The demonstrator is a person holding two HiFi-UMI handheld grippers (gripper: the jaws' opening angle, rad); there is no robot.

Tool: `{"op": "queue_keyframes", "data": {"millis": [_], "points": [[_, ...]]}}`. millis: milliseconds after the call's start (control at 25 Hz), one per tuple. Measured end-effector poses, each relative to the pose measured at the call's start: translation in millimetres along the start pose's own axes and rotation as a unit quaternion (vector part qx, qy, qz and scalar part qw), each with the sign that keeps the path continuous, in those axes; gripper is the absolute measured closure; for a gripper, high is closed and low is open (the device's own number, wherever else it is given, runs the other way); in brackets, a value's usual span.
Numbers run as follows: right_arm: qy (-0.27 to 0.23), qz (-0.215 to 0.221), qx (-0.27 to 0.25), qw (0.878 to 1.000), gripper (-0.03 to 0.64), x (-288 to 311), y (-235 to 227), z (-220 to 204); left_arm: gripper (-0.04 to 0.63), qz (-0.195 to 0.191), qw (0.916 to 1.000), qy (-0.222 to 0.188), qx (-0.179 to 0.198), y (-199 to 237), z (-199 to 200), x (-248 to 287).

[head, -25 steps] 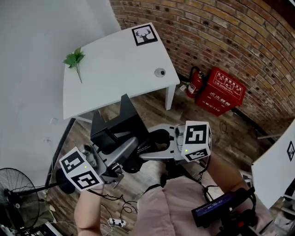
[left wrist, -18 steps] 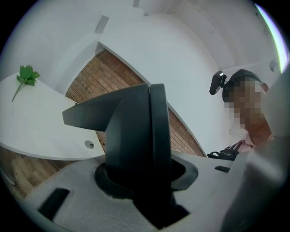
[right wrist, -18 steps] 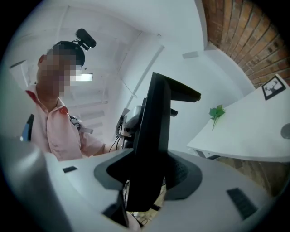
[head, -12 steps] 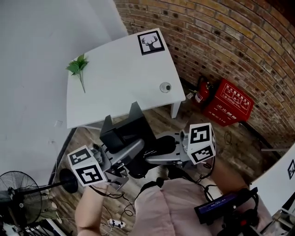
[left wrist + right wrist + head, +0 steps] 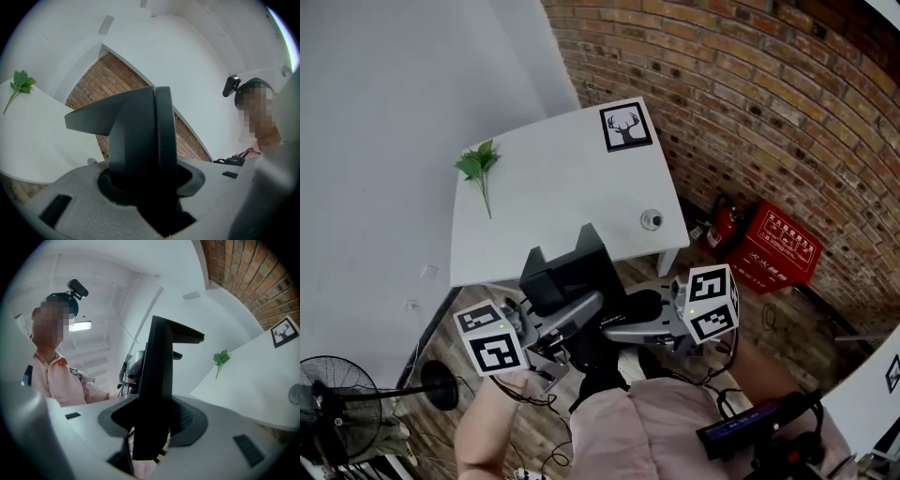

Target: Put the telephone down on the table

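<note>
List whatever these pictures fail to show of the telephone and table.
- The telephone's surface detail: head view, too dark.
- Round object on the table: head view, too small to identify.
- Table's far legs: head view, hidden under its top.
- Red box's lettering: head view, too small to read.

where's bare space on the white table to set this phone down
The broad middle of the table is bare, between the green sprig on the left and the small round object near the right edge. The far right corner holds the deer card.
</note>
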State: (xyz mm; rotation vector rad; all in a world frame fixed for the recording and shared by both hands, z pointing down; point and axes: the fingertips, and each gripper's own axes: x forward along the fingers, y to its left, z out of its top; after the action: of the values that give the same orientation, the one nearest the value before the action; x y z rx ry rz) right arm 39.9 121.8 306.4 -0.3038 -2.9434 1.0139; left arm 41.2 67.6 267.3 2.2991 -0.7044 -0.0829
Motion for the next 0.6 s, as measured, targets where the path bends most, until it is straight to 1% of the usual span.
{"op": "queue_keyframes", "data": {"millis": [160, 320, 480, 560, 600], "points": [[-0.014, 0.009, 0.015, 1.000, 0.444, 5, -19, 16, 0.419, -0.005, 0.9999, -0.002, -0.012, 19, 17, 2], [-0.035, 0.015, 0.040, 0.998, 0.446, 19, -46, 34, 0.411, -0.010, 0.9989, -0.003, -0.046, 51, 37, 0], [-0.047, 0.002, 0.063, 0.997, 0.448, 37, -86, 50, 0.404, -0.008, 0.9976, 0.018, -0.067, 95, 56, 1], [-0.050, -0.010, 0.071, 0.996, 0.449, 47, -106, 56, 0.384, -0.006, 0.9964, 0.031, -0.079, 117, 65, 2], [-0.050, -0.016, 0.073, 0.996, 0.449, 52, -116, 60, 0.363, -0.007, 0.9958, 0.035, -0.084, 129, 69, 1]]}}
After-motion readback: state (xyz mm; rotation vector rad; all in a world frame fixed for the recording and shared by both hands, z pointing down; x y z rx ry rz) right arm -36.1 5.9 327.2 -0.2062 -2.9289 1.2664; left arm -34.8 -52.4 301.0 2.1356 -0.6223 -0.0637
